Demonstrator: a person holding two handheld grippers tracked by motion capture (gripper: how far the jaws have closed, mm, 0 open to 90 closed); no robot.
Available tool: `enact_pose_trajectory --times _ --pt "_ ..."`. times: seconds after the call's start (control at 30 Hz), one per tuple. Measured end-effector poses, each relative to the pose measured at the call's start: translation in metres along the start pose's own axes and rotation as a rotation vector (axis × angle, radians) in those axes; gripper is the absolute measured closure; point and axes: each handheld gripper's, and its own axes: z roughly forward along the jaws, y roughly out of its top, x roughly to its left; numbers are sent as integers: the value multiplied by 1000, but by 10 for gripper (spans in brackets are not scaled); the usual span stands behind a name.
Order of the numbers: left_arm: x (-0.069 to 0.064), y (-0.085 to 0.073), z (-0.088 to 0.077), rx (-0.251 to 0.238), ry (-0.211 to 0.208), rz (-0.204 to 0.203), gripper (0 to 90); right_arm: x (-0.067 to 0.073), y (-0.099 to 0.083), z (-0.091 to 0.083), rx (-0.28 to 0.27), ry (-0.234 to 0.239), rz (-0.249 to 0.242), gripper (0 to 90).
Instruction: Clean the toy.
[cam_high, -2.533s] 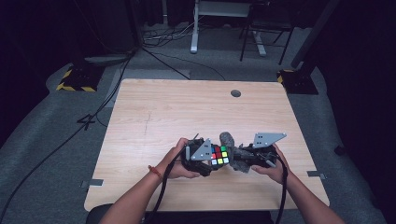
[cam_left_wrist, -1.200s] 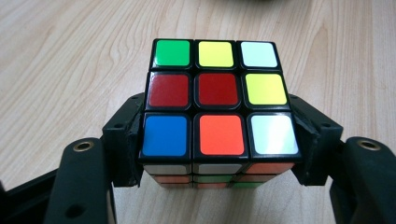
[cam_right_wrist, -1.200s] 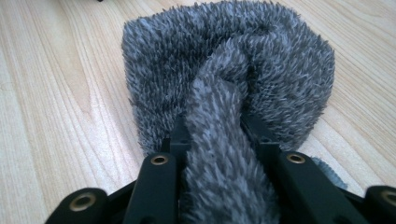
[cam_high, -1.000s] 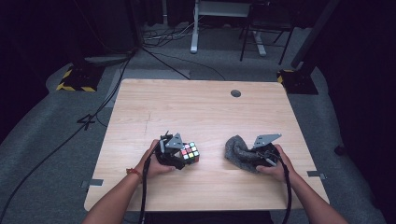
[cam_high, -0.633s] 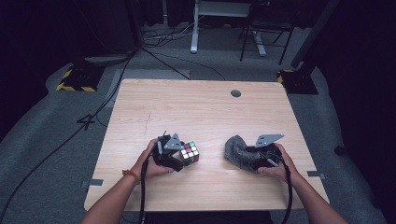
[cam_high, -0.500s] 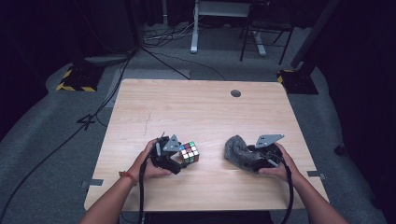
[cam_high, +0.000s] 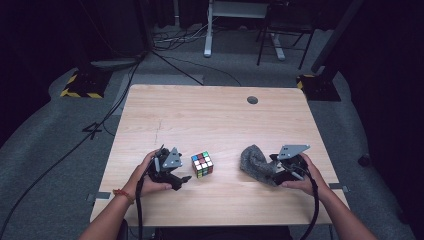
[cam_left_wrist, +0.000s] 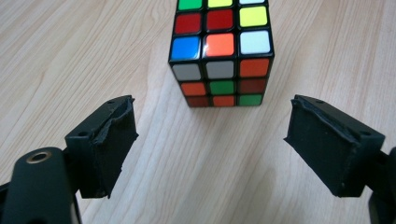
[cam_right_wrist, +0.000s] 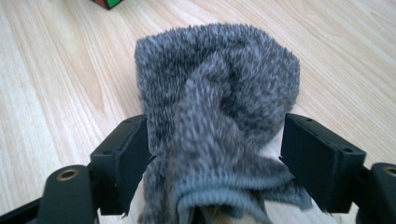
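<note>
A scrambled colour cube (cam_high: 202, 164) stands on the wooden table (cam_high: 210, 120), left of the middle near the front. My left gripper (cam_high: 181, 172) is just left of it. In the left gripper view the cube (cam_left_wrist: 219, 51) lies beyond the fingertips and my left gripper (cam_left_wrist: 210, 126) is open with nothing between its jaws, which have just been opening. A grey fuzzy sock (cam_high: 252, 160) lies to the right. My right gripper (cam_right_wrist: 212, 140) straddles the sock (cam_right_wrist: 219, 84); its jaws have just been opening and stand wide and slack around it.
A round cable hole (cam_high: 252, 100) sits in the table's far edge. A corner of the cube (cam_right_wrist: 107, 3) shows at the top of the right gripper view. Cables and a desk frame (cam_high: 240, 20) are on the floor behind the table.
The two grippers, together at the middle with cube and sock, have parted. The left one carried the cube left, let go and backed off. The right one stayed by the sock.
</note>
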Motion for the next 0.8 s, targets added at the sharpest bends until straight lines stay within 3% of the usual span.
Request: enact_pose_trajectory --times 0.37,0.63,0.7,0.8 --pt "2 -25 -18 50 64 -30 172 0 -20 -19 0 -54 -3 249" --pt "3 -41 -23 53 68 -79 173 -7 -45 -35 -5 -91 43 250" --pt "3 -45 -24 54 87 -79 176 -10 -53 -39 0 -108 57 249" --pt "5 -51 -23 54 89 -101 183 -15 -68 -44 -10 -125 98 250"
